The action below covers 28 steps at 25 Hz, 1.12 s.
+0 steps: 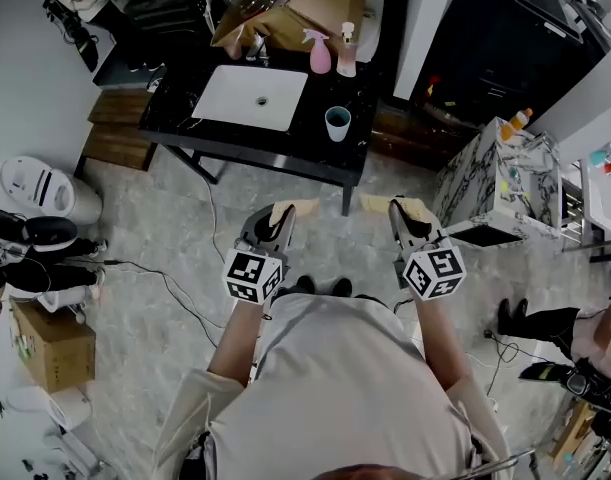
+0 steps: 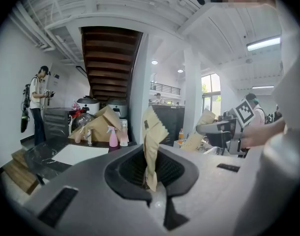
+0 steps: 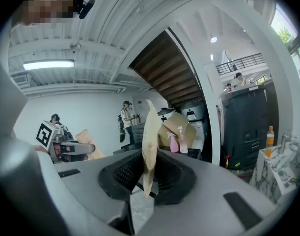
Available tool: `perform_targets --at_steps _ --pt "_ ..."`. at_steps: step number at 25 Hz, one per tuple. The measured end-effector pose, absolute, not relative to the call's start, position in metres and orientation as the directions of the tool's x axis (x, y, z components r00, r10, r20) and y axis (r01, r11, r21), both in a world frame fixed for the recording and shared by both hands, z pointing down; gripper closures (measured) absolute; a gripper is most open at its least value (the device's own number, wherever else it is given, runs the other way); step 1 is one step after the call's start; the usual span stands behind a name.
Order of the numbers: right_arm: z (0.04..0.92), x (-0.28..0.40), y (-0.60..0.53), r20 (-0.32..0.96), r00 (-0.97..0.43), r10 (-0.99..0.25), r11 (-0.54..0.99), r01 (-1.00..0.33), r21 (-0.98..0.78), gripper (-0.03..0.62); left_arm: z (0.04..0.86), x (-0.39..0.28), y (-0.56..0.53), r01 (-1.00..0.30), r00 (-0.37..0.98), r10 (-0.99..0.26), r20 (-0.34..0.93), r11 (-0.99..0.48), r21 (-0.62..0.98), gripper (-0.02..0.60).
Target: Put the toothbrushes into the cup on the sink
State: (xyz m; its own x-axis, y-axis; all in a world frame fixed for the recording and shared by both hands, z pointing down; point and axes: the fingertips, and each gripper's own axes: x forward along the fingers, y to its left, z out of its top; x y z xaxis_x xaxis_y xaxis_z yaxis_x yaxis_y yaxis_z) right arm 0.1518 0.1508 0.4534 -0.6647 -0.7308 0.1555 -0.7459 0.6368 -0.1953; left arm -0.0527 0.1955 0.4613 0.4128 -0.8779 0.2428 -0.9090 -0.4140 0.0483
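Pinching packets — left tongs, right tongs

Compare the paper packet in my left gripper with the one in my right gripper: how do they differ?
The left packet shows a broad face with a zigzag-cut top; the right packet shows mostly its thin edge, tapering to a point. The left packet bends partway up; the right packet stands straighter. Both are tan paper, one pinched in the left gripper, one in the right gripper.
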Motion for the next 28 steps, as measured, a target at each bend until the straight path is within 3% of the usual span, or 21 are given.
perform_targets --at_steps 12,28 --pt "0.471 0.169 0.131 0.172 -0.68 -0.712 0.642 -0.731 -0.233 0.52 0.472 -0.042 0.188 -0.927 0.372 -0.889 0.268 -0.369 0.063 0.548" --pt "0.477 0.134 0.051 0.188 -0.656 -0.731 0.614 -0.753 -0.238 0.52 0.48 -0.072 0.095 -0.91 0.412 -0.87 0.271 -0.407 0.078 0.548"
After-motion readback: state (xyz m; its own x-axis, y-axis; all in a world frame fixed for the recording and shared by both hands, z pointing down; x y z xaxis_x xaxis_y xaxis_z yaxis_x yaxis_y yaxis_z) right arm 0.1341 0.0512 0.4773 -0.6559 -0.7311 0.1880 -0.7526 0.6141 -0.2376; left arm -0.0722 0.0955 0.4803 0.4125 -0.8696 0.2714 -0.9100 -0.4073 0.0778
